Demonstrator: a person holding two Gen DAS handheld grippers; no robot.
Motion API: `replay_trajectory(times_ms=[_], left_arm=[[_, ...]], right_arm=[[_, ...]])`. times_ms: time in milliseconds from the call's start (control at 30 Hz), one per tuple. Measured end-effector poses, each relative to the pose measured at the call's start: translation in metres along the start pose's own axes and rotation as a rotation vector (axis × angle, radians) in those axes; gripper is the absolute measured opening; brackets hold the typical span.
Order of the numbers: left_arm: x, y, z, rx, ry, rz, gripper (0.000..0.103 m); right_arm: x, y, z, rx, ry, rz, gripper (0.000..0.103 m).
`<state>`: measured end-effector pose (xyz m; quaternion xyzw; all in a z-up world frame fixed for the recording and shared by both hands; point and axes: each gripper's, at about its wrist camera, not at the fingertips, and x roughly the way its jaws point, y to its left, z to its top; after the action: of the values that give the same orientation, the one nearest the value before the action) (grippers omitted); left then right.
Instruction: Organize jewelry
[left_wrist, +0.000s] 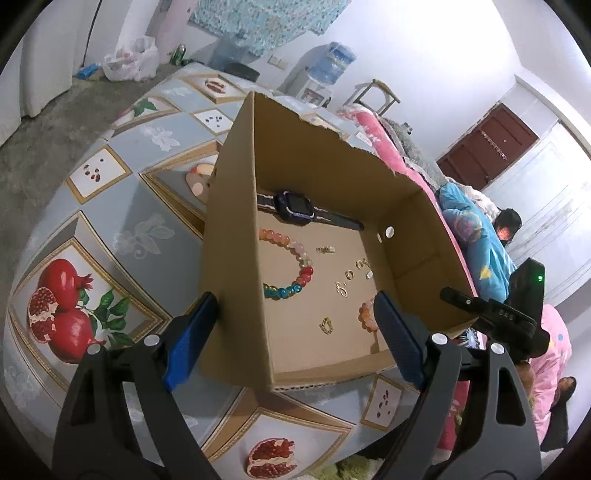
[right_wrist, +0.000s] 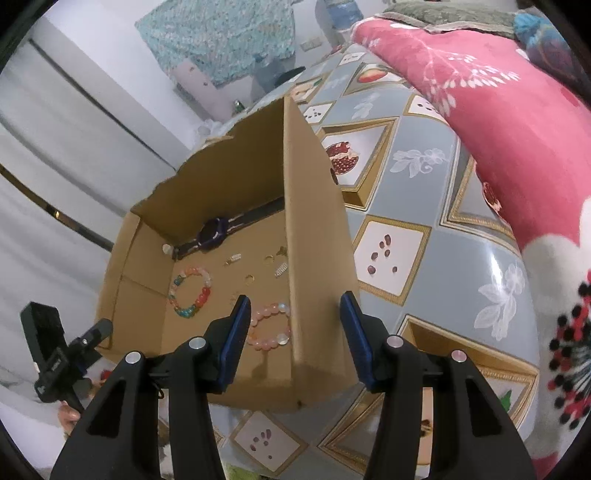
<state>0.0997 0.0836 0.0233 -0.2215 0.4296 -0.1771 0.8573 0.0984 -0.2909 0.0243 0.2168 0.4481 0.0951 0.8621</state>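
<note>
An open cardboard box (left_wrist: 332, 166) (right_wrist: 314, 221) stands on the table. On its floor lie a dark watch (left_wrist: 295, 206) (right_wrist: 214, 232), a multicolour bead bracelet (left_wrist: 303, 275) (right_wrist: 201, 299), a pink bead bracelet (left_wrist: 365, 314) (right_wrist: 271, 306) and several small gold pieces (left_wrist: 325, 325) (right_wrist: 250, 277). My left gripper (left_wrist: 295, 299) is open and straddles the box's near left corner, one finger outside and one inside. My right gripper (right_wrist: 294, 296) is open astride the box's right wall, its left finger above the pink bracelet. Neither gripper holds anything.
The table wears a grey cloth with pomegranate prints (left_wrist: 110, 221). A pink floral blanket (right_wrist: 480, 110) lies along the table's far side. A water dispenser (left_wrist: 332, 62) and a white plastic bag (left_wrist: 129, 62) stand at the back. A pink sleeve (left_wrist: 550, 350) shows behind the right gripper's body.
</note>
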Motion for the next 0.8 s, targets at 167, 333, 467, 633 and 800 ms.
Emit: replay_trajectory(times_ms=[167,333,467,633,800], left_arm=[[-0.044,-0.017,-0.011,0.057,-0.184,0.159,0.084],[-0.085,-0.05,-0.035,0.129,-0.293,0.259,0.095],[-0.095,-0.07,-0.053,0.153,-0.295,0.316,0.095],[-0.079,-0.087,-0.075,0.213,-0.253,0.437,0.095],[-0.057,-0.091,-0.087,0.197,-0.198,0.491,0.095]], right_arm=[[-0.042,-0.001,-0.019,0.0,-0.147,-0.096,0.06],[-0.093,0.017,-0.052,-0.117,-0.293,-0.201,0.077],[-0.11,0.042,-0.077,-0.236,-0.341,-0.248,0.092],[-0.099,0.061,-0.101,-0.295,-0.307,-0.244,0.096],[-0.07,0.078,-0.111,-0.336,-0.252,-0.347,0.096]])
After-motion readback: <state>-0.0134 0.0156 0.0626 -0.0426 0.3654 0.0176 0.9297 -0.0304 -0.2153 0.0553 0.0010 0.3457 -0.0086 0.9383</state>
